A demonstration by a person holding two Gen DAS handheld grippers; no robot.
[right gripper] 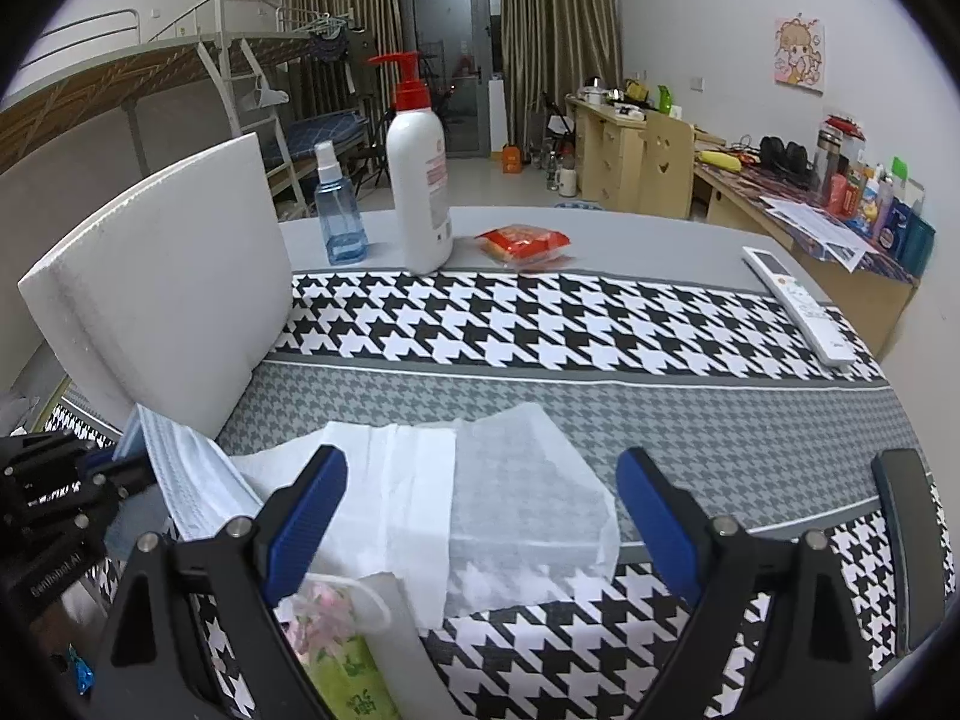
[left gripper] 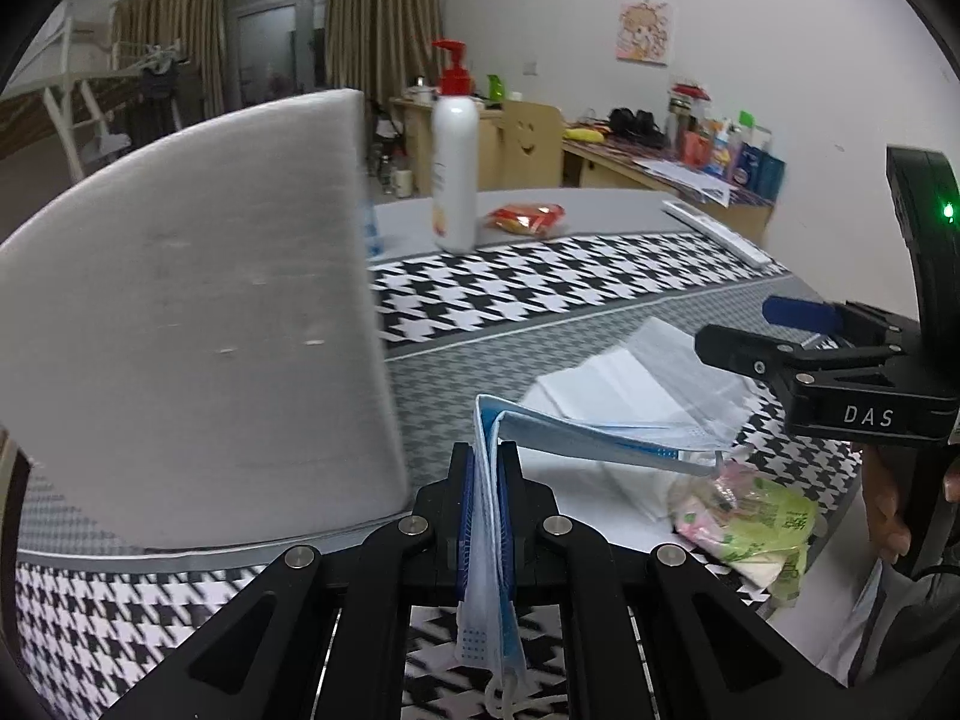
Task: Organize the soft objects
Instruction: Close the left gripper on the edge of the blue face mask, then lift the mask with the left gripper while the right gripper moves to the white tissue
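My left gripper (left gripper: 487,468) is clenched on a blue face mask (left gripper: 606,432); the mask's edge is pinched between the pads, part of it hangs below the fingers and the rest fans out toward the right above the surface (right gripper: 690,420). In the right wrist view I see the same mask (right gripper: 186,468) at the far left, held by the left gripper (right gripper: 129,474) just beside the white foam board (right gripper: 162,294), which stands upright on the houndstooth cloth. My right gripper (right gripper: 480,510) is released, its 2 blue-padded fingers (right gripper: 303,516) spread wide with nothing between them, hovering over a pile of white tissue sheets (right gripper: 480,480) lying flat on the grey band of the cloth. A green and pink tissue packet (right gripper: 342,654) lies at the near edge, touching the sheets. From the left wrist view I see the right gripper (left gripper: 780,336) at the right, above the sheets (left gripper: 630,378), with the packet (left gripper: 750,522) just below it. At the back of the surface stand a white pump bottle (right gripper: 420,180) and a small blue spray bottle (right gripper: 339,210), with a red snack packet (right gripper: 522,243) near them and a white remote (right gripper: 798,306) at the right.
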